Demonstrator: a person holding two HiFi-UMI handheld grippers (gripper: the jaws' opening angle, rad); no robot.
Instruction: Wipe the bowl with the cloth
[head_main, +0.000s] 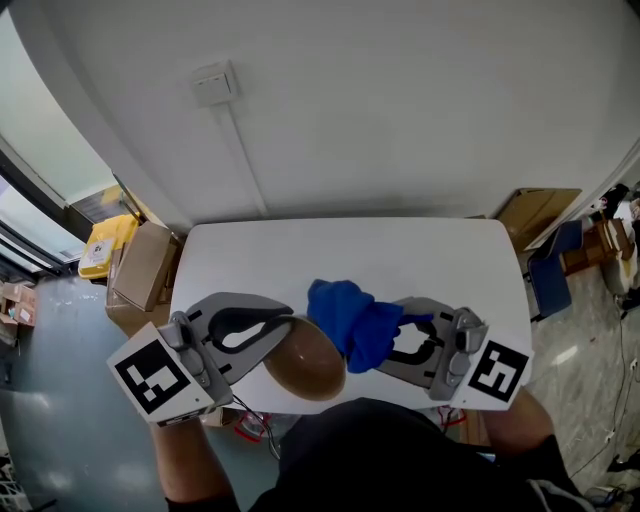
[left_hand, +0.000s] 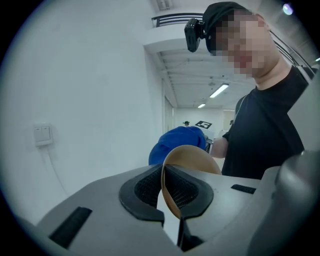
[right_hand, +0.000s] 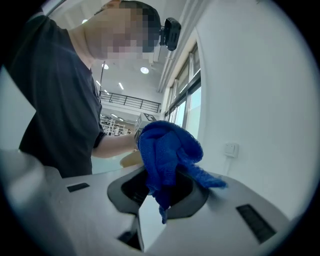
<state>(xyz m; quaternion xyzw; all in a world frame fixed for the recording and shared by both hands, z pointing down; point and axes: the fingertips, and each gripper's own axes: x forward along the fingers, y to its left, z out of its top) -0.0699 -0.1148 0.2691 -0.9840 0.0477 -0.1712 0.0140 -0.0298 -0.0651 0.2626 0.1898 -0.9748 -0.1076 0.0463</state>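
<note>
A tan bowl (head_main: 305, 363) is held tilted above the front of the white table (head_main: 250, 260). My left gripper (head_main: 283, 328) is shut on its rim; in the left gripper view the thin bowl wall (left_hand: 172, 172) runs between the two black pads. My right gripper (head_main: 402, 330) is shut on a bunched blue cloth (head_main: 350, 318), which presses against the bowl's upper right edge. In the right gripper view the cloth (right_hand: 165, 155) bulges out of the jaws, with a bit of the bowl (right_hand: 131, 159) behind it. The cloth (left_hand: 175, 142) shows behind the bowl from the left gripper.
Cardboard boxes (head_main: 142, 268) and a yellow item (head_main: 105, 245) lie on the floor left of the table. Another flat box (head_main: 535, 215) leans at the right. A white wall with a switch plate (head_main: 214, 84) stands behind the table.
</note>
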